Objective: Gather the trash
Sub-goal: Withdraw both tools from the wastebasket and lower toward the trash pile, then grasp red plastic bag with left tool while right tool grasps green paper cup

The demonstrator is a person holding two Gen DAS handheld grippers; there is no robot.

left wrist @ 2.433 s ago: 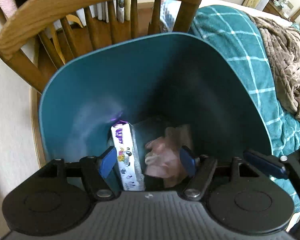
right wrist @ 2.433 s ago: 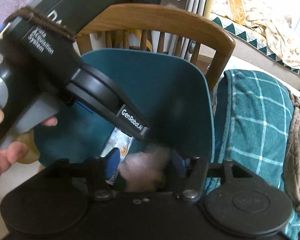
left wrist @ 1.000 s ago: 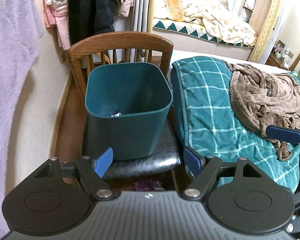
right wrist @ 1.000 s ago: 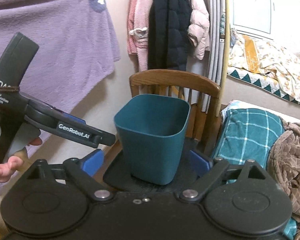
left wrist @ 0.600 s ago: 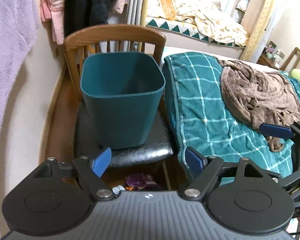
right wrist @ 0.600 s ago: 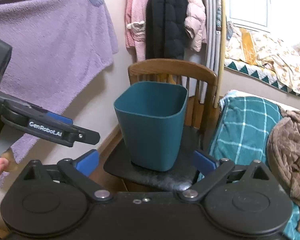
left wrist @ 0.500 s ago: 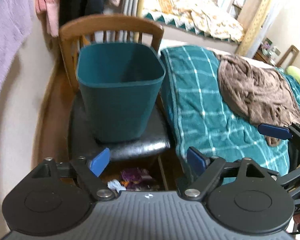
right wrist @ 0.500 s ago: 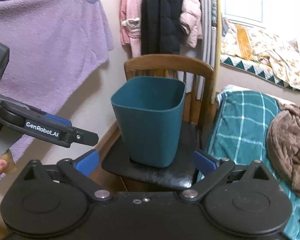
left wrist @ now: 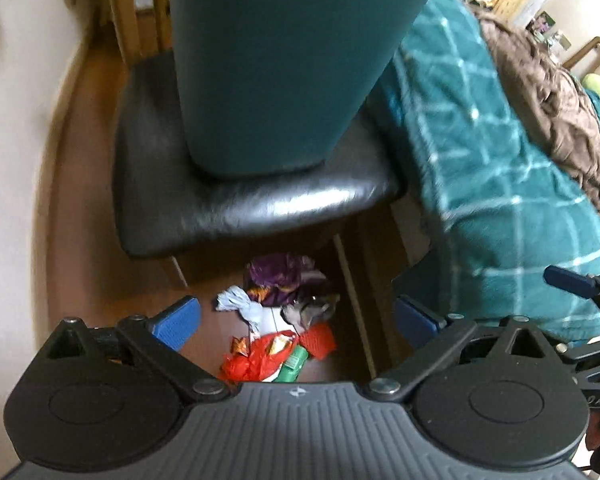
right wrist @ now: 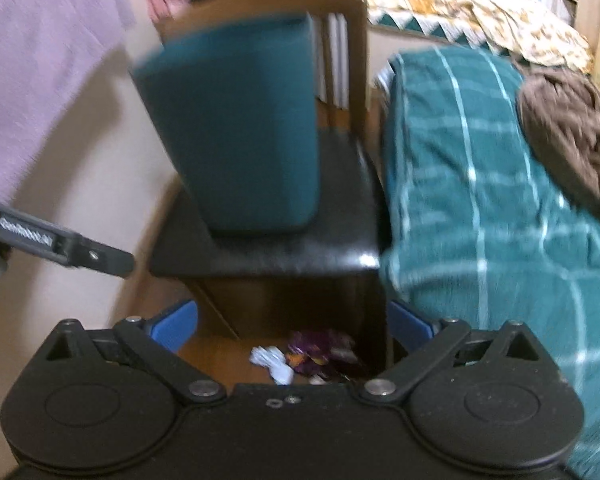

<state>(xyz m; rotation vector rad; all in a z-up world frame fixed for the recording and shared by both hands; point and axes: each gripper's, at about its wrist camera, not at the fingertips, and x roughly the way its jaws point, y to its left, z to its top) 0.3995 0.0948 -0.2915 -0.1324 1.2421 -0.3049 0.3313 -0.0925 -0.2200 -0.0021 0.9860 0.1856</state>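
Now both views sit lower than a second ago: the teal plastic bin [left wrist: 276,72], then seen from above with its mouth open to view, shows only its smooth tapered wall, and the litter under the chair has come into sight. Left to right in the left wrist view: cream wall, one wooden chair with a glossy black leather seat [left wrist: 236,204], the bin upright on that seat, a teal checked blanket [left wrist: 480,152] with a brown knitted throw [left wrist: 548,92] on it. Floor below the seat: a crumpled white paper scrap [left wrist: 240,304], a purple foil wrapper [left wrist: 280,276], a red crinkled wrapper [left wrist: 260,358], a green packet [left wrist: 294,364], touching in one heap. Left gripper [left wrist: 296,318] opening, jaws wide, nothing between. Right gripper [right wrist: 292,326] wide, empty.
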